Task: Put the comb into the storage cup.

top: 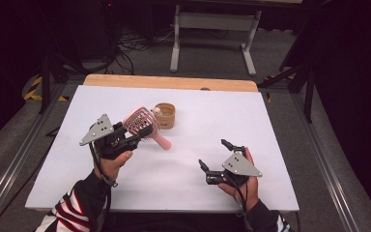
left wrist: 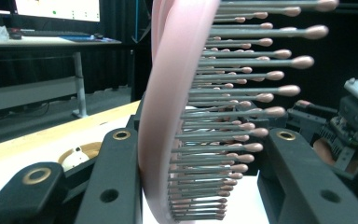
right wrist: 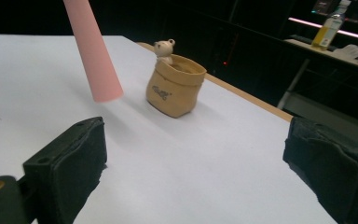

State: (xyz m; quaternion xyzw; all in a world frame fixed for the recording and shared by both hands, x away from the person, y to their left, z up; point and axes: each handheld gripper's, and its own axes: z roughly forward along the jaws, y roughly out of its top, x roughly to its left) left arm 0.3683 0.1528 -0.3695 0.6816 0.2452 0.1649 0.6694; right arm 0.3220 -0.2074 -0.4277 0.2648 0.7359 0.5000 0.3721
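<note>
Above white table (top: pixel 270 145), hairbrush (top: pixel 142 124) handle-down.

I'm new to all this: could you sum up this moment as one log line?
left gripper: shut on pink hairbrush | right gripper: open, holding nothing | tan pouch: upright on table

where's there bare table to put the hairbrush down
Free: the white table right of the bear cup, and the near stretch between left claw and open right claw. Crowded: around the cup, where the held pink hairbrush hangs.

Pink hairbrush (top: pixel 142 124) in left tongs (top: pixel 140 134), seemingly clamped
</note>
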